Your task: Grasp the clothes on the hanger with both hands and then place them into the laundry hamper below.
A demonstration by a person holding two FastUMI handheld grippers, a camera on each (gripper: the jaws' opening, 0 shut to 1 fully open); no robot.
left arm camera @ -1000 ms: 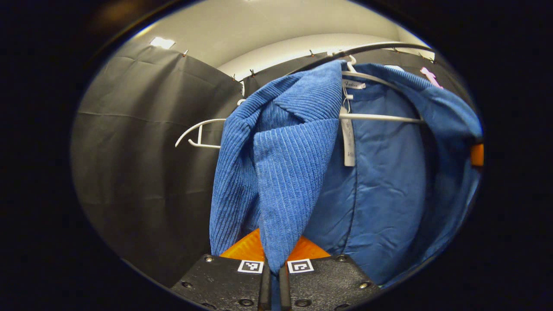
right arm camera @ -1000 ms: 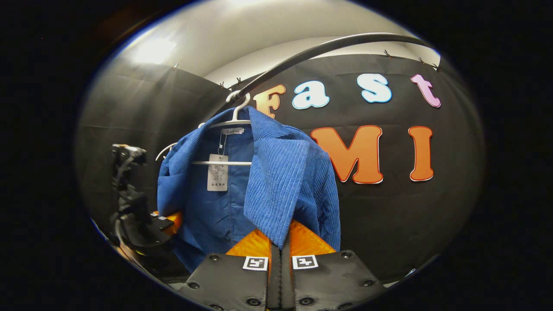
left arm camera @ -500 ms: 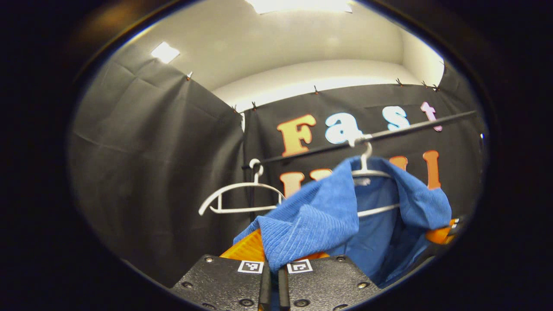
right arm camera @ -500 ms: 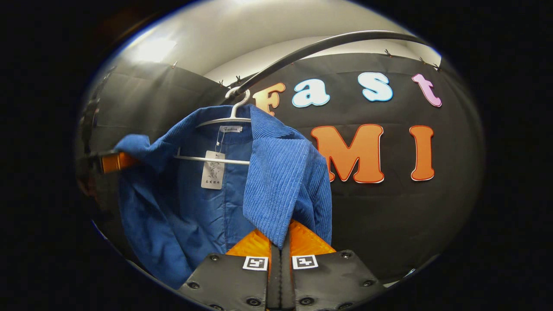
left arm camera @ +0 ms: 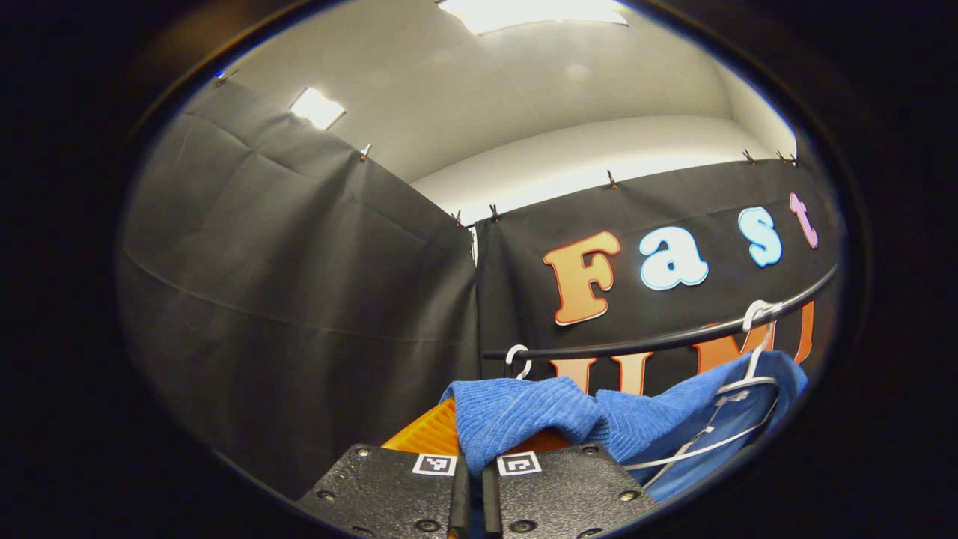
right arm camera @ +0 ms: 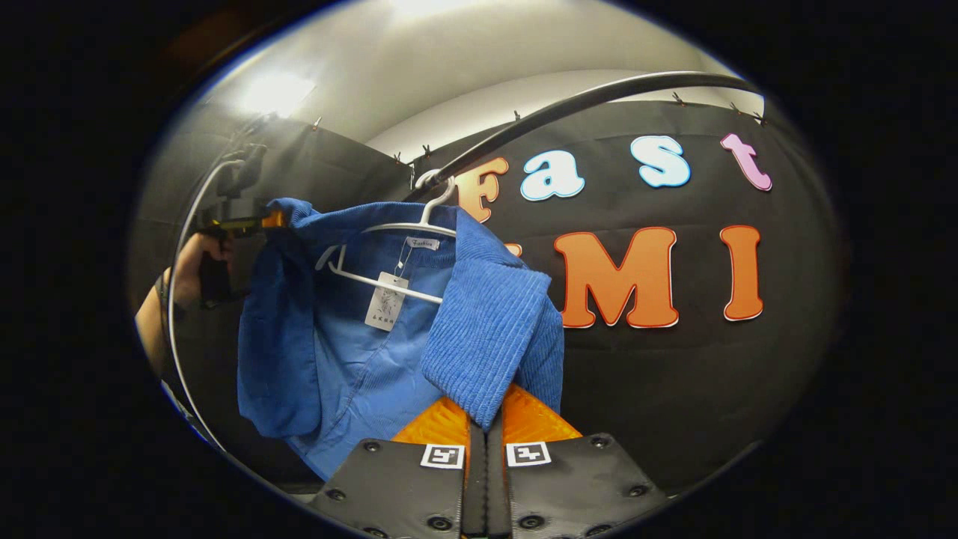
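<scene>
Left gripper [left arm camera: 470, 479], at 6 o'clock in the left gripper view: fingers pinched together on a fold of the blue corduroy jacket [left arm camera: 524, 415], cloth bunched right over them. Since a second ago this side has been lifted up and outward, and the shoulder has come off the left end of the white hanger [left arm camera: 730, 419]. Right gripper [right arm camera: 484, 457], 6 o'clock in the right gripper view: closed on the jacket's other front edge [right arm camera: 486, 337], position about unchanged. Beyond it, toward 9 o'clock, the far gripper [right arm camera: 243, 221] and the hand [right arm camera: 191, 266] holding it are raised level with the collar. The jacket's right shoulder looks still draped on the hanger, which tilts on the black rail [right arm camera: 584, 101]. Judgement: half freed; right side must come off next. Obstacles: hanger end may snag the lining; paper tag [right arm camera: 385, 301] dangling; a second hook [left arm camera: 516, 358] on the rail nearby.
</scene>
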